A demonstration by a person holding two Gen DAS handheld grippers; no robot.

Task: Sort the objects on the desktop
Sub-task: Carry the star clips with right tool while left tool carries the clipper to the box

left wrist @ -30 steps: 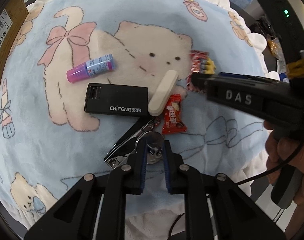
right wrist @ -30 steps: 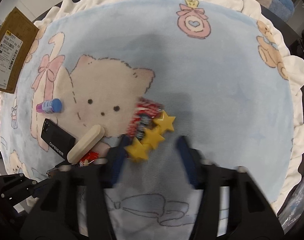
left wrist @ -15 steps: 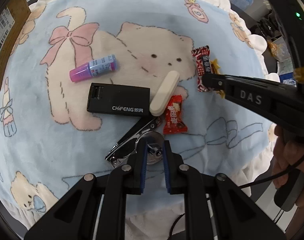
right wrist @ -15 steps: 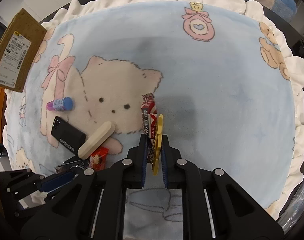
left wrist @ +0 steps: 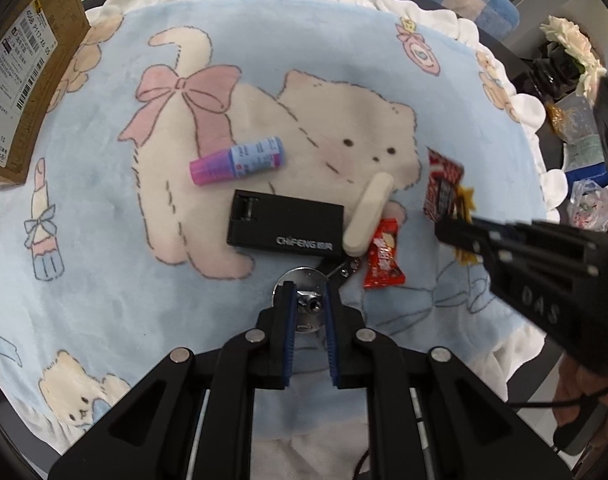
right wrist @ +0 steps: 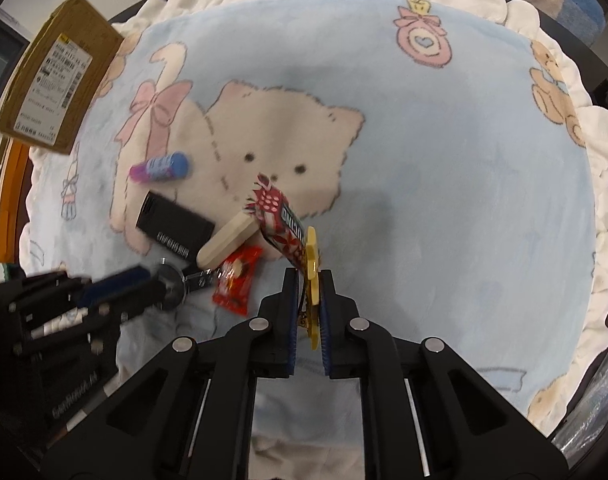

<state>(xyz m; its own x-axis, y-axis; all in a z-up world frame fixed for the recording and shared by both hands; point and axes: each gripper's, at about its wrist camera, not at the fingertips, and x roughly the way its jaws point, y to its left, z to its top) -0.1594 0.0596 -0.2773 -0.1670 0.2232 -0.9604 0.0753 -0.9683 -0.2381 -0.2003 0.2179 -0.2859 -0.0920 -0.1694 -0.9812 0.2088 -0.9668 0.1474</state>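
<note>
The left gripper (left wrist: 308, 300) is low over the near part of the blue cat-print blanket (left wrist: 343, 60), its jaws narrowed onto the round metal head of a shiny hole punch (left wrist: 304, 284), whose dark handle end runs off toward the red candy. The right gripper (right wrist: 307, 300) reaches in from the right side, tilted toward the middle of the blanket, jaws pinched on a yellow star-shaped clip (right wrist: 312, 276). A red patterned snack wrapper (right wrist: 278, 220) is lifted along with the clip and sticks up and forward past the fingertips; white letters run along its dark side, but I can't read them surely. A hand (left wrist: 583, 396) shows at the lower right edge, behind that gripper's handle, which carries raised letters "DAS".

Lying on the blanket just beyond the punch is a black rectangular case (left wrist: 286, 226) printed "CHIFENG" with some small characters after it. A beige eraser-like bar (left wrist: 367, 214) leans across its right end, and a small red candy packet (left wrist: 381, 256) lies just beside that. Farther off sits a glue stick (left wrist: 238, 160) with a pink cap and blue label, text too small to make out. At the far left is a cardboard box (left wrist: 28, 72) with a barcoded shipping label.
</note>
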